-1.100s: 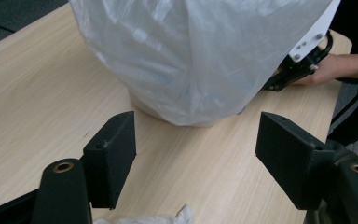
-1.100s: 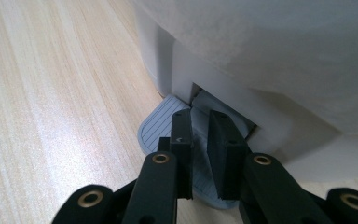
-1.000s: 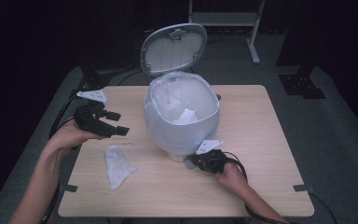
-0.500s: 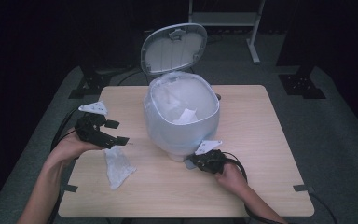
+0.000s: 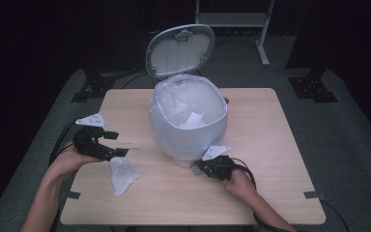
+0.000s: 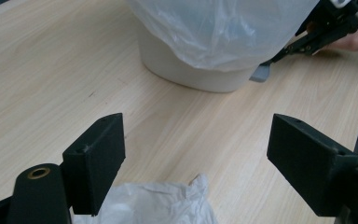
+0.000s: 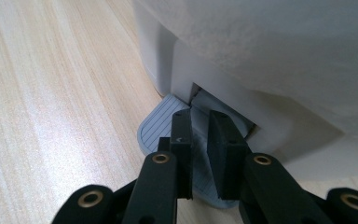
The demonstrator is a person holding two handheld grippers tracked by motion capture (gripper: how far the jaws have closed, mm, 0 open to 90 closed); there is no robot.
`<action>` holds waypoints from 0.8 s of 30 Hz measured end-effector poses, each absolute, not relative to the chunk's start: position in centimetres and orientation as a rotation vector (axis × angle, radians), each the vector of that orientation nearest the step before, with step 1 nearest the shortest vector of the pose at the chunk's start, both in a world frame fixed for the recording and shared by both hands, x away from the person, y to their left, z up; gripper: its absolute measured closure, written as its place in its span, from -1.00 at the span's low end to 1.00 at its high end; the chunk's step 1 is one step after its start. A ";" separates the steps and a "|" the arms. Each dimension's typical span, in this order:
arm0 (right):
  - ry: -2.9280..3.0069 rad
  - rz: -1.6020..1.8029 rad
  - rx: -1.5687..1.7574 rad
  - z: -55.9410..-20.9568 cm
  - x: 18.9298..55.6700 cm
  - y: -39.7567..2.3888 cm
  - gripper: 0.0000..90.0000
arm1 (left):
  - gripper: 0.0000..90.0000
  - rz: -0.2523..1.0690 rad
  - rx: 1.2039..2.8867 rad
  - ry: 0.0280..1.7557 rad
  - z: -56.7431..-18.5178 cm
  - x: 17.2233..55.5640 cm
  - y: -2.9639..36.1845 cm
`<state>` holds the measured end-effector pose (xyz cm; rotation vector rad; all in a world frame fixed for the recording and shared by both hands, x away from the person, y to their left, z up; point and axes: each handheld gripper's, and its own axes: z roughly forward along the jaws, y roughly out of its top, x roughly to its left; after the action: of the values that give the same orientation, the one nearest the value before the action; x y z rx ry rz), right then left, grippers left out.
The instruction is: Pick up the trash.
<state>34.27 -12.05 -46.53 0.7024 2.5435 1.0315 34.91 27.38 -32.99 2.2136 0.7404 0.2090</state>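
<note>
The left gripper (image 5: pixel 110 144), at the left of the high view, has its fingers (image 6: pixel 95 158) wide apart, just opened more, holding nothing. The crumpled bag (image 5: pixel 121 175) lies right under them on the surface (image 5: pixel 270 145). It could slide away or get only half pinched. The right gripper (image 5: pixel 204 167), fingers closed, presses the pedal (image 7: pixel 163 128). If it slips, the lid (image 5: pixel 181 50) could drop on the bin (image 5: pixel 188 125).
</note>
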 end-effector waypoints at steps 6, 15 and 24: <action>2.544 1.028 0.700 -46.5 34.3 -12.0 0.77 | -0.59 0.228 2.204 0.750 -33.5 34.8 27.7; 2.540 1.027 0.704 -46.5 34.2 -12.0 0.77 | -0.59 0.241 2.207 0.753 -34.4 34.3 28.3; 2.541 1.042 0.721 -46.6 34.3 -12.2 0.77 | -0.59 0.234 2.207 0.767 -35.8 33.9 29.0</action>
<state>34.27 -12.16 -46.58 0.7212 2.5409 1.0425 33.94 29.01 -35.76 2.2066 0.7672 0.2341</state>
